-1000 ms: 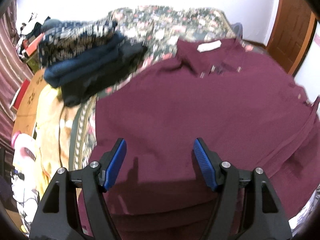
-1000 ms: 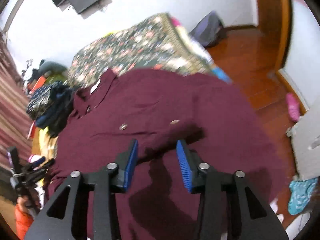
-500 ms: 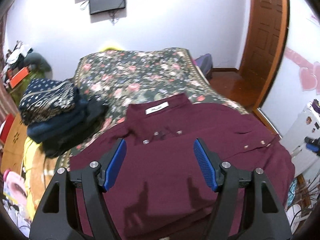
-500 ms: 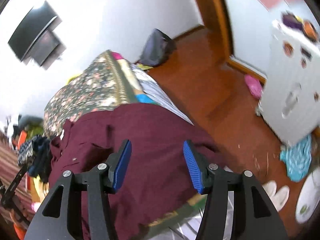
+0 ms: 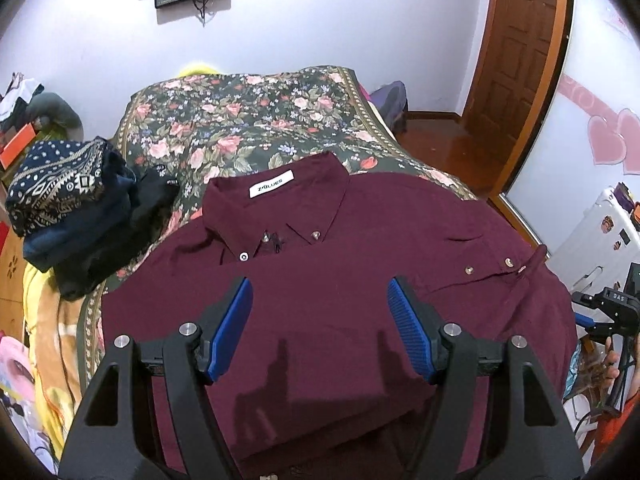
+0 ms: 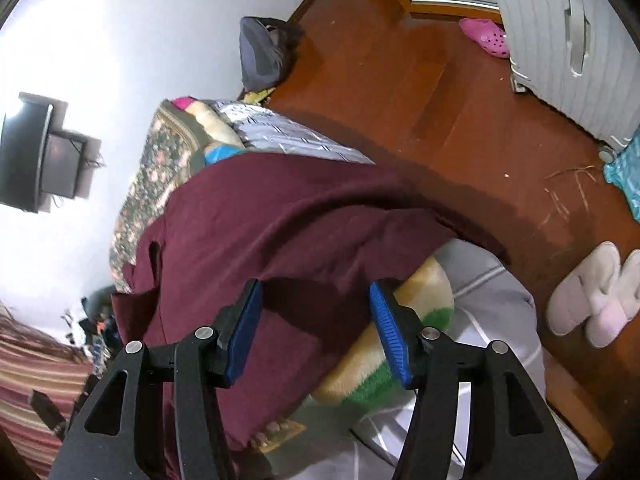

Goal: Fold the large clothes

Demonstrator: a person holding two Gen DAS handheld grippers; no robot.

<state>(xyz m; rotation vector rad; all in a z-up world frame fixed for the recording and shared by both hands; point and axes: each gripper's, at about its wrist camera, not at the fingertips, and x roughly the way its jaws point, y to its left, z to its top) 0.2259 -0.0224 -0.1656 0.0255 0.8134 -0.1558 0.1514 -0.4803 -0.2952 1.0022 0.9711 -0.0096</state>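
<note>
A maroon button-up shirt lies spread front-up on the floral bed cover, its collar and white label toward the far wall. My left gripper hovers open above the shirt's chest, nothing between its blue pads. In the right wrist view the shirt's side edge drapes over the bed's edge. My right gripper is rolled sideways just in front of that hanging edge; its jaws are opening and the pads press on nothing. A hand holding it shows at the right edge of the left wrist view.
A stack of folded dark clothes sits on the bed's left side. Beside the bed is wooden floor with white slippers, a pink shoe, a white cabinet and a grey backpack. A wooden door stands at the right.
The left gripper pulled back and rose, so the whole shirt now shows. The right gripper rolled, dropped to the bed's right edge, and its jaws widened.
</note>
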